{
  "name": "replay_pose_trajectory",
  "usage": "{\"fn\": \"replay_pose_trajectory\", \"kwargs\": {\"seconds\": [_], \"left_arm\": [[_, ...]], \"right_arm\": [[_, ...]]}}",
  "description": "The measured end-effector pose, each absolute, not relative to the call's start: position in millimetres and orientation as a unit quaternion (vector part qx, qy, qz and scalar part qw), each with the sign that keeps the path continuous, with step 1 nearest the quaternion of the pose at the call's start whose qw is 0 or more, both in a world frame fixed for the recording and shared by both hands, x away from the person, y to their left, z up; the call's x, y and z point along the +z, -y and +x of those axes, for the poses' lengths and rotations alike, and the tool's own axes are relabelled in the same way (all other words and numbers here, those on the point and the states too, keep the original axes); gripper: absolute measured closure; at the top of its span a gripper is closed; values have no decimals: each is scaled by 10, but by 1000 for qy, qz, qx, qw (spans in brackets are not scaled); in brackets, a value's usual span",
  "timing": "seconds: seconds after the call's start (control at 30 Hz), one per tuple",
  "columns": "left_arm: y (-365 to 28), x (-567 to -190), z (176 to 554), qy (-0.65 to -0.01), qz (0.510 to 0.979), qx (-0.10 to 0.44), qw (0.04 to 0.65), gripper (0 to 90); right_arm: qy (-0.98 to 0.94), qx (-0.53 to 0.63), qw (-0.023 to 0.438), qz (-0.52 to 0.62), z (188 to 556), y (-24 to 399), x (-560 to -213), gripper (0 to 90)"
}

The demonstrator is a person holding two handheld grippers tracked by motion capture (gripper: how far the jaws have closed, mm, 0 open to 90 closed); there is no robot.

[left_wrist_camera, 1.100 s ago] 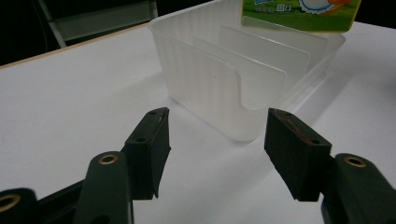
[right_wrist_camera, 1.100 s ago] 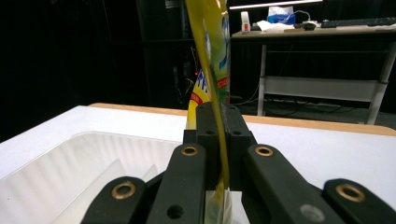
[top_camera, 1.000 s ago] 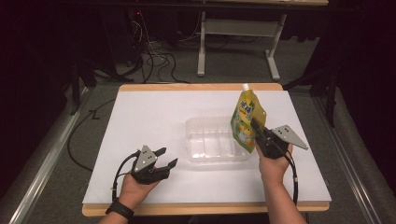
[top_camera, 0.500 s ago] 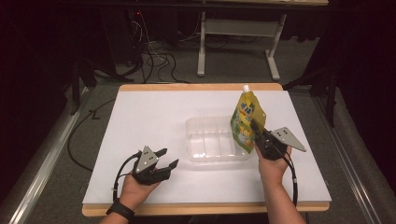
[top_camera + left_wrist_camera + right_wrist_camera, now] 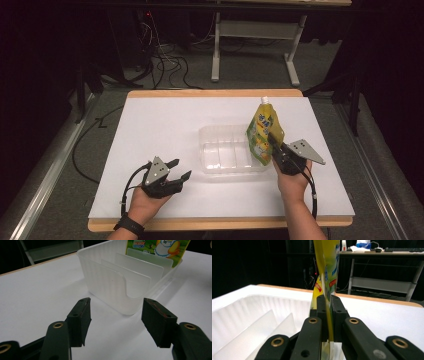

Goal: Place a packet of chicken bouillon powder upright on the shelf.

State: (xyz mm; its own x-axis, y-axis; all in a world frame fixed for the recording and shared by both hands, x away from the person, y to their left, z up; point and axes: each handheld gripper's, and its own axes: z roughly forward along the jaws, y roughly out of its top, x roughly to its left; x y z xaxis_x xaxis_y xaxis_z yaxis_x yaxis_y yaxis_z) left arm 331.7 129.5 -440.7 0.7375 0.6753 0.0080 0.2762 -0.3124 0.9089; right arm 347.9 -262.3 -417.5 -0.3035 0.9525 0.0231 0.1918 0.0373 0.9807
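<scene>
At the lower left of the high view, the left gripper (image 5: 179,170) rests low on the white-covered counter (image 5: 150,125), its fingers (image 5: 80,315) spread wide with nothing between them. It points toward the clear, ribbed plastic container with upright dividers (image 5: 225,150) at the centre of the frame. Parked there, it looks ready to steady the container if the container slides, yet it stays apart from the near wall.

Right of centre, the yellow-green stand-up drink pouch with a white screw cap (image 5: 264,132) stands upright at the container's right end, its lower part down in the rightmost slot. The right gripper (image 5: 273,144) comes in from the lower right and clamps the pouch's edge; in the right gripper view its fingers (image 5: 322,312) are pressed tight on the thin seam. Holding the flat seam rather than the bulging body probably keeps the soft pouch vertical, so it can slip between the dividers without buckling.
</scene>
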Motion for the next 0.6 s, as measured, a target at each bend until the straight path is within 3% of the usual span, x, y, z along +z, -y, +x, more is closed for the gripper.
{"fn": "replay_pose_trajectory", "kwargs": {"seconds": [0.6], "left_arm": [[-1332,-4406,3318,-305,785,197,502,409]], "right_arm": [[-653,478,360,463,3458,2590,-4257,878]]}}
